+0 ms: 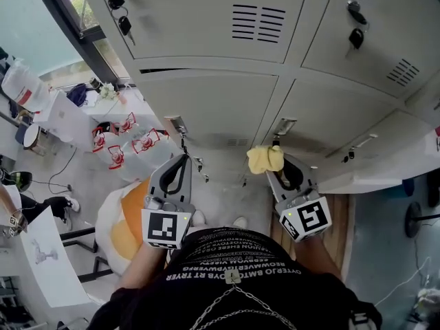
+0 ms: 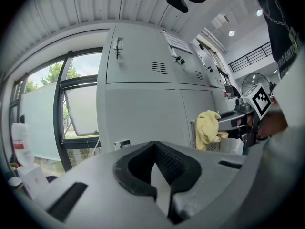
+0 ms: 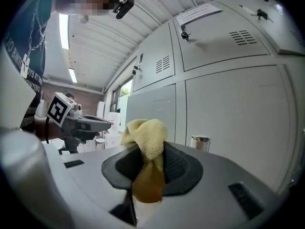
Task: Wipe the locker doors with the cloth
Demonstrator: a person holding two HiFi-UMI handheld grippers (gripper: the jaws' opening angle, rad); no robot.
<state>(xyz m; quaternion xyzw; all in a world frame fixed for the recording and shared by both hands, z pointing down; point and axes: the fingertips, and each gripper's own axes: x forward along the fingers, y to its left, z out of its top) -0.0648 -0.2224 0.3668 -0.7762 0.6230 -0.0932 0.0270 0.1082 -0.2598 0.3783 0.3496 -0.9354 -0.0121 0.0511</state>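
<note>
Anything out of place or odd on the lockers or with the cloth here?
The upper left locker door shows a dark gap along its bottom edge, so it may sit slightly ajar. Keys hang from it. The yellow cloth is bunched in the right tool, not spread flat; otherwise nothing stands out.

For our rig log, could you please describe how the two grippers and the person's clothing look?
Both the left gripper and right gripper have light grey moulded bodies with black textured pads inside the jaws. Each carries a white cube with black square markers. The person wears a black top with white lettering and a metal chain.
</note>
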